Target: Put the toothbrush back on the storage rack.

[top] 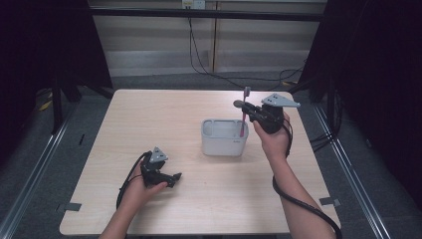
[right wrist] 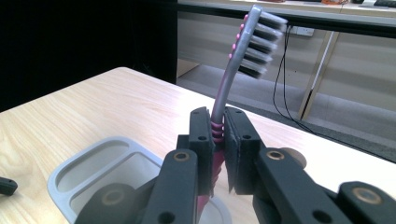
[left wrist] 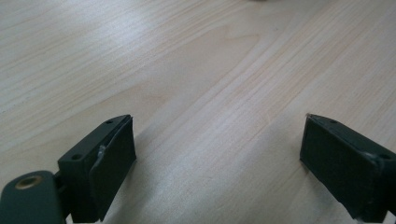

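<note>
A pink and grey toothbrush [top: 244,112] stands upright, its head up and its lower end inside the white holder cup [top: 224,138] at mid-table. My right gripper [top: 242,105] is shut on its neck. In the right gripper view the two jaws pinch the pink ribbed part of the toothbrush [right wrist: 236,65], and the bristled head rises above them. The white holder cup [right wrist: 98,161] lies below the jaws, with a divided top. My left gripper [top: 174,178] rests low on the table at the front left, open. The left gripper view has its fingers [left wrist: 112,158] wide apart over bare wood, nothing between them.
The light wooden table [top: 149,119] has edges on all sides, with dark floor and metal rails around it. Cables run along the floor behind the far edge. A black cable trails from each gripper along the forearms.
</note>
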The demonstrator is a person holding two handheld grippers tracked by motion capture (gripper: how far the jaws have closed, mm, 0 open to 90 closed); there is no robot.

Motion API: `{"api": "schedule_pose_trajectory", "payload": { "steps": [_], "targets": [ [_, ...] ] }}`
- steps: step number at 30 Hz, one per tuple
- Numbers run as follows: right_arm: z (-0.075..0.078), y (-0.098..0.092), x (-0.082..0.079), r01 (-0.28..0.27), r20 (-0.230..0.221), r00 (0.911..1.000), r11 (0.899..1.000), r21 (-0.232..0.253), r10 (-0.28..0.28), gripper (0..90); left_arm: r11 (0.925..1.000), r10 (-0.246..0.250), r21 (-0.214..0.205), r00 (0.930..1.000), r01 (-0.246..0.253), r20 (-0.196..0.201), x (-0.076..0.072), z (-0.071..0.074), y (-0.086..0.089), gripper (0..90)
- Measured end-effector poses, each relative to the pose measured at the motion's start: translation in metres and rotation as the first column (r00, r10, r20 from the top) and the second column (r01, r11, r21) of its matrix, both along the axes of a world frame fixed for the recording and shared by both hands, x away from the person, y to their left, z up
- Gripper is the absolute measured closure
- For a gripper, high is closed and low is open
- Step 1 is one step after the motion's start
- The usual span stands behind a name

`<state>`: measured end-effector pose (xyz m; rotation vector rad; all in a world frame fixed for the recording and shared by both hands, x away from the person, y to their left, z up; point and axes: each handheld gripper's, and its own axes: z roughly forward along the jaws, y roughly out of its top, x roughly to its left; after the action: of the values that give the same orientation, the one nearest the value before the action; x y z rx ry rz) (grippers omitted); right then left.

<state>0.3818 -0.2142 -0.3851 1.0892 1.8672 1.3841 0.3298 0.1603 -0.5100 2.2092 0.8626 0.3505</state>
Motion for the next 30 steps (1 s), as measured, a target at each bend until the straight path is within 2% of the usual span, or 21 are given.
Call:
{"api": "schedule_pose_trajectory", "payload": {
  "steps": [9,30],
  "targets": [
    [-0.005,-0.001,-0.002,-0.005,-0.008,1.0,1.0,-0.014,0.005,82.3,1.0,0.002,-0.002,1.0,-0.002,0.002,0.0,0.0,0.0,10.0],
    [-0.019,-0.002,-0.006,-0.014,-0.031,0.9994,1.0,-0.009,0.013,82.0,1.0,0.001,0.001,1.0,-0.001,0.0,0.0,0.0,0.0,9.9]
  ]
}}
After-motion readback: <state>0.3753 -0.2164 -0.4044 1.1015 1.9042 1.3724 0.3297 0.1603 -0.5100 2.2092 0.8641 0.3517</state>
